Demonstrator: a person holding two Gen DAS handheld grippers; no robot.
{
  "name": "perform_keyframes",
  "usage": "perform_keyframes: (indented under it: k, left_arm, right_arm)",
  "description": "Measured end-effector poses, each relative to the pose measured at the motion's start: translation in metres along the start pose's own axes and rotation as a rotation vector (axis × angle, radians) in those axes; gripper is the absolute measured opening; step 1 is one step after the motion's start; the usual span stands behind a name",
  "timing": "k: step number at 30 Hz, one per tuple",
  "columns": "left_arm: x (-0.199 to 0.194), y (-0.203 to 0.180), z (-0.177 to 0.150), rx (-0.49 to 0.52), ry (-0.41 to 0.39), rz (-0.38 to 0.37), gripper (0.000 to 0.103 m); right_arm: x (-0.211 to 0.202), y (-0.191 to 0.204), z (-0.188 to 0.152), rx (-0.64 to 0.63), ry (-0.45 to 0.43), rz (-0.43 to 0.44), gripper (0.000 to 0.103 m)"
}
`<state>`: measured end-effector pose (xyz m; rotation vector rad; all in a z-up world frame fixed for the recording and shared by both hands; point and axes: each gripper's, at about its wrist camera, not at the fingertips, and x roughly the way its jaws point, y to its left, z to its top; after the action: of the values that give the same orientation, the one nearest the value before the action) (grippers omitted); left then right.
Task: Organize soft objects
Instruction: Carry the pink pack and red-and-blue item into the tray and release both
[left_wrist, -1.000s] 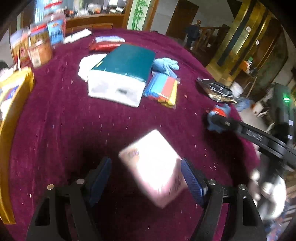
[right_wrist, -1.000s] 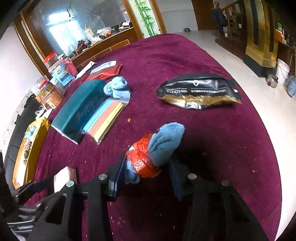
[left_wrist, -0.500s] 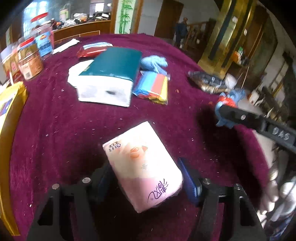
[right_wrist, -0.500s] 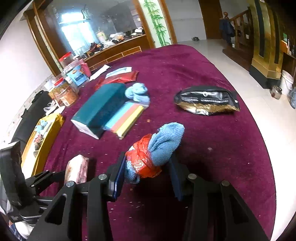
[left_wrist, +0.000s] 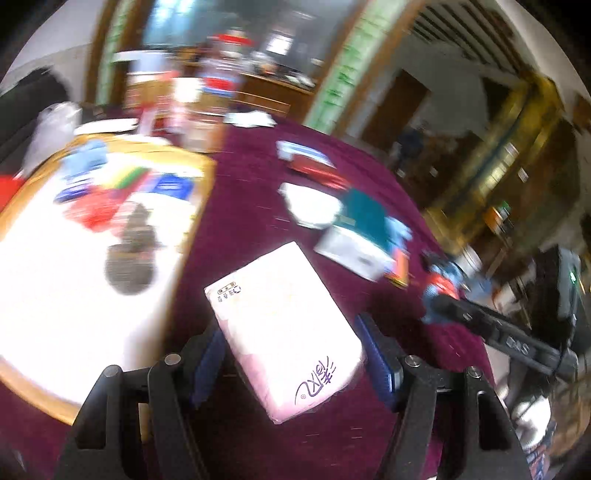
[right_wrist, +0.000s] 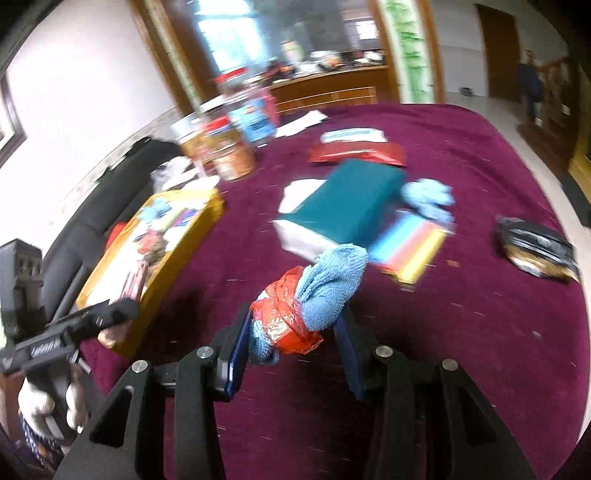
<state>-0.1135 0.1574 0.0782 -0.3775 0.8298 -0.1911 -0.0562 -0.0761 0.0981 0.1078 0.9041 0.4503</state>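
Our left gripper (left_wrist: 291, 354) is clamped on a pink pack of tissues (left_wrist: 282, 325), its blue pads pressed against the pack's two long sides after the jaws closed in on it within the past second, and the pack rides clear above the maroon surface (left_wrist: 240, 206). Our right gripper (right_wrist: 295, 343) holds a blue cloth bundle (right_wrist: 325, 288) wrapped in a red band (right_wrist: 288, 317), pinched at a narrow opening, the fluffy end of the cloth standing up past the fingertips. To the left of both grippers lies a yellow-rimmed tray (right_wrist: 210, 218) near the edge of the surface, already carrying a jumble of blue, red and white items that the blur keeps us from naming. Farther out on the maroon cloth sit a teal-topped tissue box (right_wrist: 343, 199), a stack of coloured sponges (right_wrist: 413, 247) just beside it, a second blue cloth (right_wrist: 428, 195) touching the sponges, a red packet (right_wrist: 354, 151) behind the box, and a black and gold bag (right_wrist: 535, 247) well apart at the right. Jars with red lids (right_wrist: 225, 147) stand at the far left edge. In the right wrist view, a gloved hand (right_wrist: 40, 402) grips the left tool.
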Motion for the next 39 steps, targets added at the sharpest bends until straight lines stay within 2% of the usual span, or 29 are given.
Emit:
perform_keyframes:
  k: [6,10,15,19,24,30,31,34,38,39]
  left_arm:
    - [-0.025,0.078,0.002,-0.128,-0.058,0.131,0.072]
    - [-0.038,0.114,0.006,-0.176,-0.087,0.190,0.072]
    - [-0.041,0.140,0.018,-0.148,-0.083,0.266,0.072]
    - [-0.034,0.154,0.032,-0.118,-0.066,0.296,0.072]
    - [-0.022,0.176,0.051,-0.121,-0.037,0.308,0.073]
    - [0.002,0.199,0.068,-0.153,0.020,0.337,0.075]
    - [0.002,0.198,0.070,-0.148,0.014,0.333,0.076]
    - [-0.003,0.199,0.072,-0.165,-0.001,0.256,0.076]
    - [-0.017,0.197,0.069,-0.172,-0.040,0.232,0.076]
    - [-0.023,0.198,0.068,-0.177,-0.054,0.226,0.076]
  right_arm:
    - [0.032,0.061,0.009,-0.102,0.056,0.072,0.043]
    - [0.049,0.104,0.012,-0.174,0.087,0.119,0.043]
    - [0.069,0.151,0.014,-0.261,0.126,0.166,0.043]
    - [0.084,0.189,0.013,-0.342,0.167,0.187,0.043]
    - [0.108,0.227,0.010,-0.417,0.220,0.211,0.043]
    - [0.144,0.260,0.003,-0.482,0.302,0.194,0.043]
    - [0.149,0.262,0.001,-0.488,0.314,0.184,0.043]
    - [0.162,0.264,-0.002,-0.488,0.341,0.163,0.044]
    - [0.171,0.264,0.000,-0.478,0.343,0.147,0.046]
    - [0.171,0.265,0.000,-0.478,0.341,0.146,0.050]
